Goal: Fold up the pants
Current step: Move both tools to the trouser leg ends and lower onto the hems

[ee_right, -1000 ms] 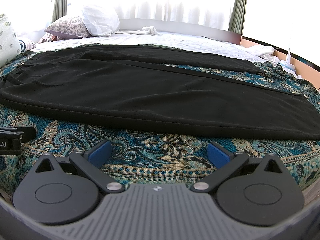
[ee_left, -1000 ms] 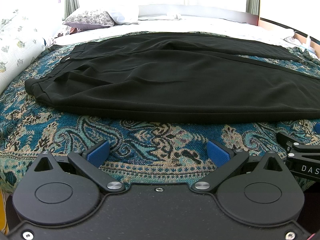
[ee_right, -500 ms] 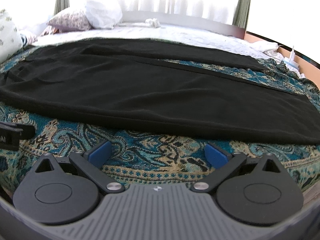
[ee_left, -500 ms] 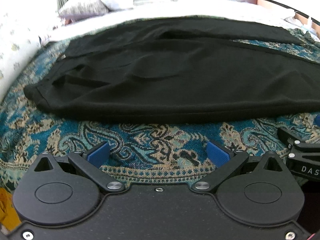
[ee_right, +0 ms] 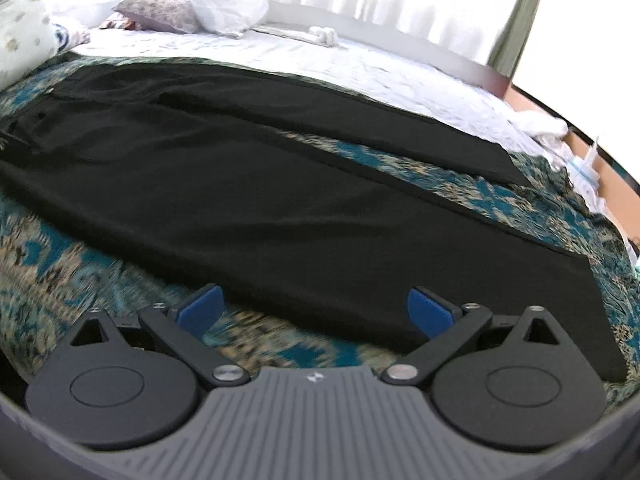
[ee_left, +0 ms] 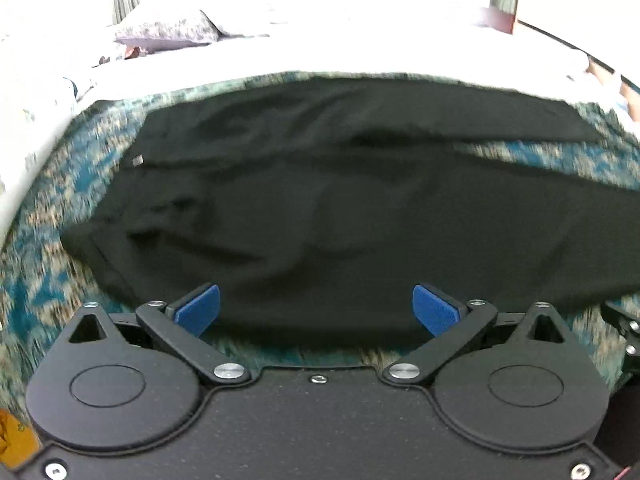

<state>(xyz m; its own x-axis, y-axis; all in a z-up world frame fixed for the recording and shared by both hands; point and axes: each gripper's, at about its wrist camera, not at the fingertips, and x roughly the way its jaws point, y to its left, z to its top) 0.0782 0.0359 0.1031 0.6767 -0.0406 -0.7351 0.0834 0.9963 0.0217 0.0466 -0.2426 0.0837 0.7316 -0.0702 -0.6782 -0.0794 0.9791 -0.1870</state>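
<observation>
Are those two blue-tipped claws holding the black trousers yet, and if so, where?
No. Both the left gripper and the right gripper have open jaws with nothing between them, above the near edge of the black pants.

Both grippers (left [ee_left: 316, 310], right [ee_right: 314, 312]) advanced over the pants' [ee_left: 340, 208] edge.

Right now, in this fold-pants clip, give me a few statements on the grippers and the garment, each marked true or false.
1. The pants lie spread flat on a patterned bedspread. True.
2. The left gripper is shut on the fabric. False: its jaws stand wide open, holding nothing.
3. The right gripper is open. True.
4. The pants are already folded in half. False: both legs lie apart, bedspread showing between them.
5. A pillow lies at the far end of the bed. True.
</observation>
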